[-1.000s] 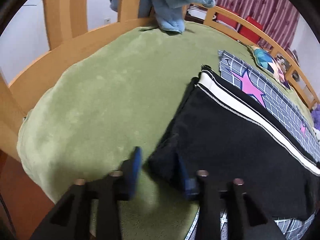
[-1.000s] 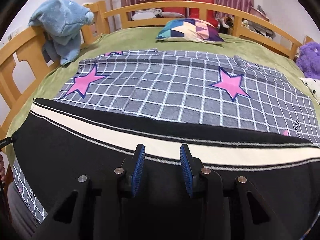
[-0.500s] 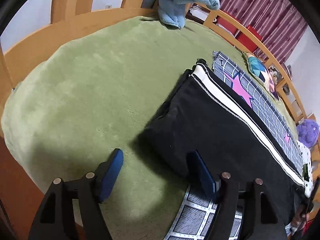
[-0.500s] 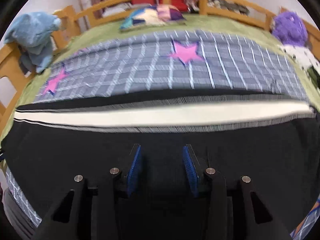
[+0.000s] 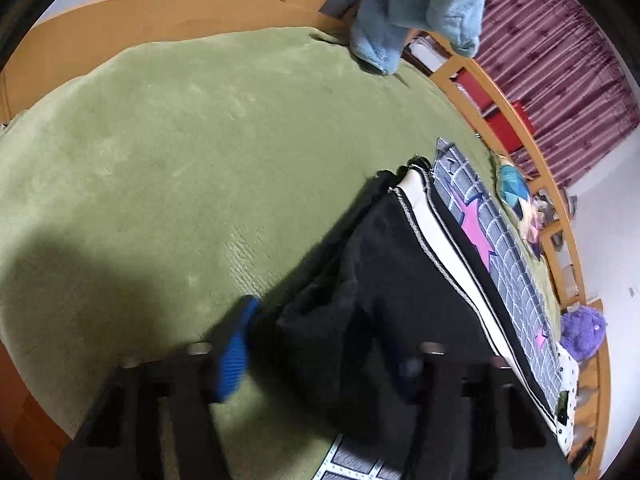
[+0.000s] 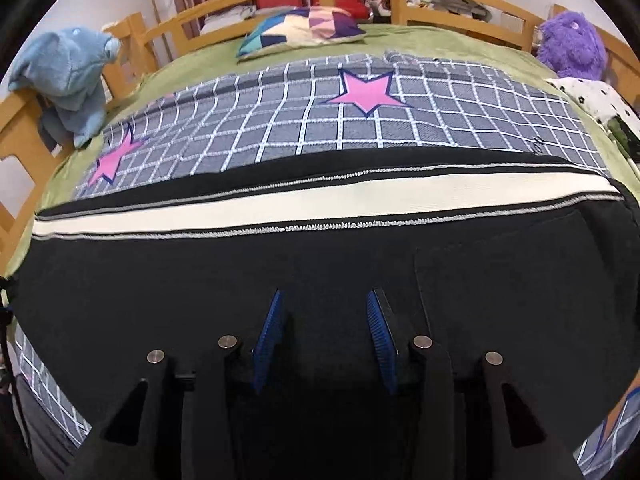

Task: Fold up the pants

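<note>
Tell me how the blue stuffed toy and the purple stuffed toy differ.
The blue stuffed toy is pale blue with short smooth plush; the purple stuffed toy is shaggy and long-furred. The blue one slumps over the wooden bed rail on the left side of the right wrist view; the purple one sits upright at the far right corner. Both are soft toys at the edge of the green bed cover.

A green blanket (image 6: 440, 40) covers the bed; a grey checked sheet (image 6: 440, 120) with pink stars lies across it; far off, a patchwork pillow (image 6: 300, 30); blue plush elephant (image 6: 68, 76) left, purple plush toy (image 6: 572, 46) right.
</note>
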A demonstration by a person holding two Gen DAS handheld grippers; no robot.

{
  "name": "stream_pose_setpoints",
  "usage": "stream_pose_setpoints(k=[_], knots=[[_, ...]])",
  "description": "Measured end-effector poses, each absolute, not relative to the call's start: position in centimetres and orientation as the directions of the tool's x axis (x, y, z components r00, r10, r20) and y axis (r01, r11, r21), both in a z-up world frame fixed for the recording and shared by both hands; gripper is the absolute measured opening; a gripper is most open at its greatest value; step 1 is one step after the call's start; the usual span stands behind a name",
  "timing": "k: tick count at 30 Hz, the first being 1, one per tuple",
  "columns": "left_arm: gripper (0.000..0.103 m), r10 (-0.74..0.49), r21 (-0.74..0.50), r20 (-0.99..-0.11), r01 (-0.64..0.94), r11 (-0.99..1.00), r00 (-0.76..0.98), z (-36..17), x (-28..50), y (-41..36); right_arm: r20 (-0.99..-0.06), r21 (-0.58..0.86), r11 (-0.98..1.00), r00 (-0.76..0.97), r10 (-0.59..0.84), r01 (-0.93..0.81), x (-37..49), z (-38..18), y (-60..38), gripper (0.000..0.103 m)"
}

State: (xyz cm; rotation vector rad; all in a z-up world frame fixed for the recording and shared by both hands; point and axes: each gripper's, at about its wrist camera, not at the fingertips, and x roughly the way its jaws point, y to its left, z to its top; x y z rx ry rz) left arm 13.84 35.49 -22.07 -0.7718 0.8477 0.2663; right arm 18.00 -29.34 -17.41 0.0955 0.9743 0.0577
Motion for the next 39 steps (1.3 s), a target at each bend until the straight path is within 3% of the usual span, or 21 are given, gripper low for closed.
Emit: stream_pose_setpoints(k=[2,5,10,19,24,30,34,36,37,39], knots=[[0.030,-0.069,-0.508,-0.746,-0.499,0.702,0.662,-21.3,13.9,35.5,-0.814,0.119,0.993,0.573,0.100,-0.005,17.5,-16.9,-29.2,0.044],[0.026,-0.043,-0.497,-0.721,-0.472,0.728,0.692,-18.8,13.8,34.7,-0.796,0.108,0.994,0.599,0.082,0.008,16.6,-15.9,-29.0,0.044],[0.023,0.019,-0.366,-0.671,-0.354,0.861,0.741,-12.7,14.8,29.6,-0.769,0.152,0.988,0.632,0.098,0.032,15.3,-14.0,-29.4,0.044],[0.020,-0.153,-0.258,-0.568,0.001,0.966,0.809,-5.3,16.6,13.0,-0.734,0.165,0.986,0.668,0.124,-0.002,12.1,-12.9,-29.7,0.044],[0.019,-0.302,-0.245,-0.592,0.190,0.951,0.748,-6.2,16.9,1.8,-0.726,0.136,0.991,0.681,0.100,-0.001,10.4,-13.3,-30.0,0.044],[0.020,-0.456,-0.285,-0.686,0.366,0.886,0.568,-12.1,16.2,-9.4,-0.743,0.183,0.983,0.657,0.125,0.020,7.7,-14.8,-33.2,0.044],[0.026,-0.510,-0.387,-0.789,0.366,0.846,0.343,-17.5,16.4,-11.9,-0.767,0.262,0.964,0.616,0.181,0.043,6.9,-16.5,-35.0,0.044],[0.031,-0.524,-0.390,-0.779,0.389,0.835,0.343,-17.4,15.6,-11.2,-0.768,0.298,0.954,0.606,0.209,0.048,6.9,-16.9,-35.1,0.044],[0.039,-0.532,-0.392,-0.773,0.400,0.829,0.345,-17.0,15.2,-10.7,-0.765,0.307,0.951,0.606,0.218,0.045,6.9,-17.0,-35.1,0.044],[0.065,-0.553,-0.406,-0.757,0.413,0.815,0.347,-16.1,14.3,-8.9,-0.756,0.318,0.948,0.610,0.239,0.023,7.3,-16.8,-34.4,0.044]])
